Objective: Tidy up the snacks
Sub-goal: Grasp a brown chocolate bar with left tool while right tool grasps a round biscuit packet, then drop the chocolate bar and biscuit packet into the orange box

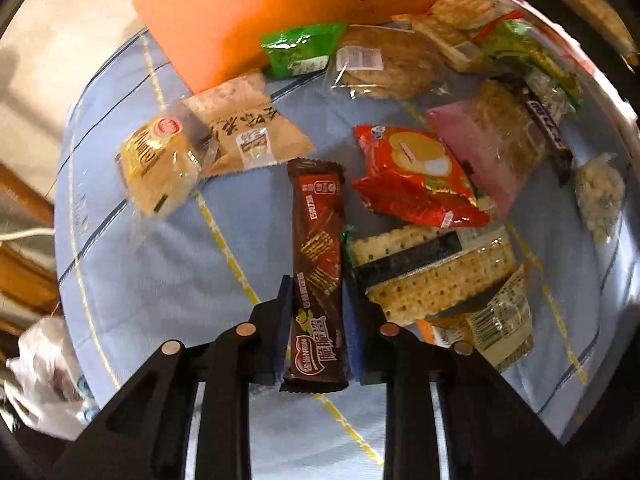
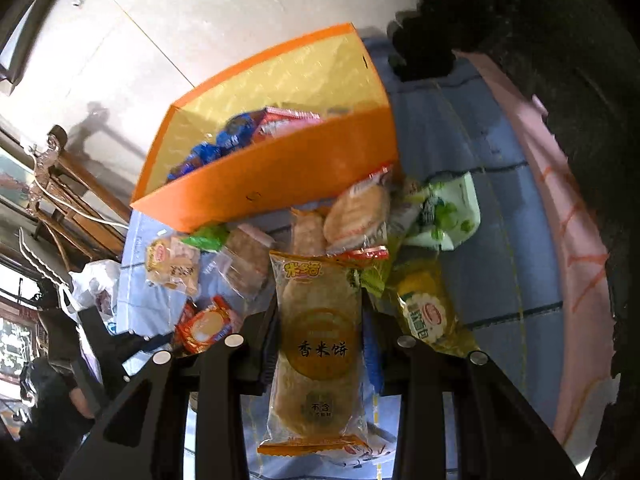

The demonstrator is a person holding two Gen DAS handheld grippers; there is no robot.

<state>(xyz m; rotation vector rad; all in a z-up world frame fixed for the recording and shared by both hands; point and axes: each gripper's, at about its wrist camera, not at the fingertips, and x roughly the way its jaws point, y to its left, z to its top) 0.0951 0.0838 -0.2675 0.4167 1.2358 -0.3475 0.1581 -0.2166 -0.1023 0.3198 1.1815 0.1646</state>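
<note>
My left gripper [image 1: 318, 300] is shut on a brown chocolate wafer bar [image 1: 318, 248] and holds it above the blue cloth [image 1: 160, 280]. My right gripper [image 2: 320, 320] is shut on a rice cracker pack [image 2: 318, 340] with an orange-trimmed clear wrapper, held in front of the orange box [image 2: 280, 176]. The box also shows in the left wrist view [image 1: 256, 12] at the far end; it holds blue and red packets [image 2: 240, 132]. Loose snacks lie on the cloth: a red packet [image 1: 420, 176], saltine crackers [image 1: 432, 276], a tan packet [image 1: 244, 132], a bun [image 1: 160, 168].
More snacks lie near the box: a green packet [image 1: 300, 48], a round cake [image 1: 384, 64], a pink-wrapped bar [image 1: 480, 148], a yellow packet [image 2: 428, 316], a green-white pack [image 2: 444, 212]. A white plastic bag [image 1: 44, 372] and wooden furniture [image 2: 72, 184] stand at the left.
</note>
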